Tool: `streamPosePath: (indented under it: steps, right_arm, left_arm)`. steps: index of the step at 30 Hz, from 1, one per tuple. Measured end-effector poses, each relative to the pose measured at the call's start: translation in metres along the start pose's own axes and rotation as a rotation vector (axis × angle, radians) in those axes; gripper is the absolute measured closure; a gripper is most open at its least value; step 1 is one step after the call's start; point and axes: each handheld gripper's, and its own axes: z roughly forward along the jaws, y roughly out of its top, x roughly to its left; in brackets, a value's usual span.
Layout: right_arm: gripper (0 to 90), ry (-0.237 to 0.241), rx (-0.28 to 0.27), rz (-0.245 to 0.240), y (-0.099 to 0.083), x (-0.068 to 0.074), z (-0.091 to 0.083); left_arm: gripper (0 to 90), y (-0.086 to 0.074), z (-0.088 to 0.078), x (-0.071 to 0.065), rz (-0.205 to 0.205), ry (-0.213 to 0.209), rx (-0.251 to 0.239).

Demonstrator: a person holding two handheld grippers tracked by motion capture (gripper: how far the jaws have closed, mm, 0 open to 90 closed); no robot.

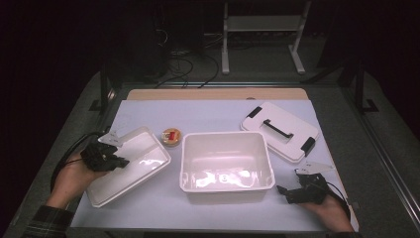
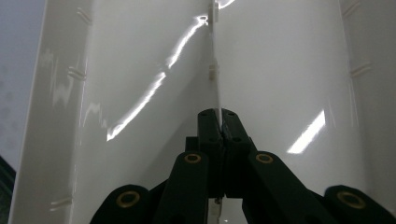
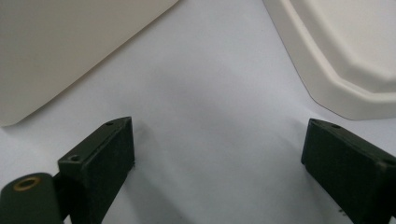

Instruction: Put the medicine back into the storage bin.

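my left claw (image 1: 120, 161) is clamped on the rim of the shallow white tray (image 1: 130, 163) left of the empty tub (image 1: 227, 167), while my right claw (image 1: 283, 192) rests apart, waiting.

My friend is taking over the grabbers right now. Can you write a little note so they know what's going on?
Left gripper: shut on the thin divider wall of the shallow white plastic tray, at the table's left.
Right gripper: open, holding nothing, low over the pale table cover at the right.
Deep white plastic tub: middle, empty.
White lid with black handle: already off, behind the tub at right.
Small round red-topped container: between tray and tub.
Left to do: probably place the tray.
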Motion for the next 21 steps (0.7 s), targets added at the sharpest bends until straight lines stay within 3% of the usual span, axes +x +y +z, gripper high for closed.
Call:
streamPosePath:
  steps: [6, 8, 10, 21]
  right_arm:
    - [8.8, 0.0, 0.0, 0.0, 0.0, 0.0, 0.0]
    - [8.8, 0.0, 0.0, 0.0, 0.0, 0.0, 0.0]
    - [8.7, 0.0, 0.0, 0.0, 0.0, 0.0, 0.0]
    - [8.8, 0.0, 0.0, 0.0, 0.0, 0.0, 0.0]
  left_arm:
    - [88.4, -0.008, 0.022, 0.001, -0.018, -0.014, 0.019]
    - [88.4, -0.01, 0.029, 0.001, -0.021, 0.003, 0.021]
    - [88.4, -0.01, 0.031, 0.001, -0.015, 0.015, 0.025]
    - [88.2, -0.019, 0.052, 0.006, -0.043, -0.016, 0.058]
